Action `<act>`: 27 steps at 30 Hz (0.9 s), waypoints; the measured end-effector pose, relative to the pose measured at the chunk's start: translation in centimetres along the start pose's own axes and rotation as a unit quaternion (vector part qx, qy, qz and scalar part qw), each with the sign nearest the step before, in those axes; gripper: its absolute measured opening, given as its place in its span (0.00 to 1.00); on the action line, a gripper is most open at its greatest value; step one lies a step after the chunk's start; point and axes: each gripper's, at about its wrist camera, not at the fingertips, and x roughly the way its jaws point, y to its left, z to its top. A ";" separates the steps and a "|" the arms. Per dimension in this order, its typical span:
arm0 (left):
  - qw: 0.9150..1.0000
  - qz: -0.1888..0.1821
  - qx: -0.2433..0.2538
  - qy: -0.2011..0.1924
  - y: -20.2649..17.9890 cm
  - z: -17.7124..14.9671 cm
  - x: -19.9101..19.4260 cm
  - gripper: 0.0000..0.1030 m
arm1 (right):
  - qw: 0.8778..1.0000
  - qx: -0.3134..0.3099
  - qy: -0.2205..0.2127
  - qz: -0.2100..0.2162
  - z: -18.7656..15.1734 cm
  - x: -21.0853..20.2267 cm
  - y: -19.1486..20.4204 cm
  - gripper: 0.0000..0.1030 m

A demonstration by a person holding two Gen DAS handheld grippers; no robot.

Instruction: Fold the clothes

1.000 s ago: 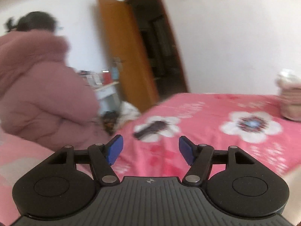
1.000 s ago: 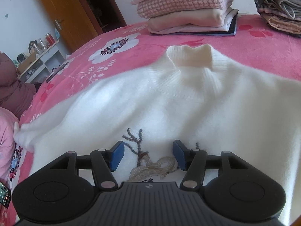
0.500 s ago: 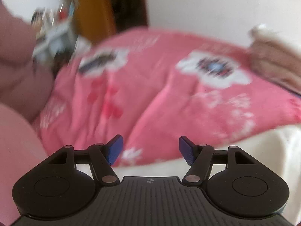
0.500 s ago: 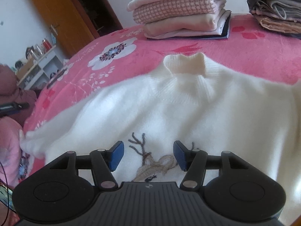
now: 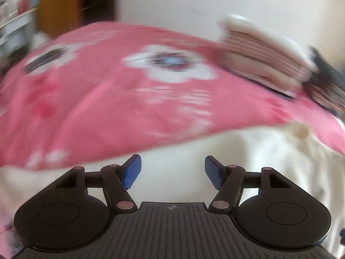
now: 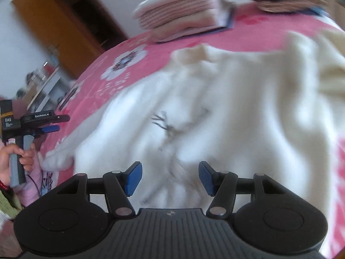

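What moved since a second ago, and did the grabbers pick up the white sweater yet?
The left gripper swung away from the person in the pink coat and the door, round to the bed, and now points at the white sweater. The right gripper turned a little over the sweater. Nothing got picked up: both grippers stayed open and empty, and the folded pile stayed put.

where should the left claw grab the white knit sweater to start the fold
Probably the cuff of the sleeve stretched out toward the bed's edge on the cream-white knit sweater with a deer motif. It lies free on the pink floral bedspread, nearest the open left claw, so come in low from that outer side and pinch the thin end, then carry it across the body.
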 end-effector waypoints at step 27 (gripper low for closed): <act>0.968 -0.101 -0.228 0.020 7.5 -9.1 -5.0 0.63 | 0.999 -0.002 -0.052 0.010 0.0 -1.2 1.9 0.44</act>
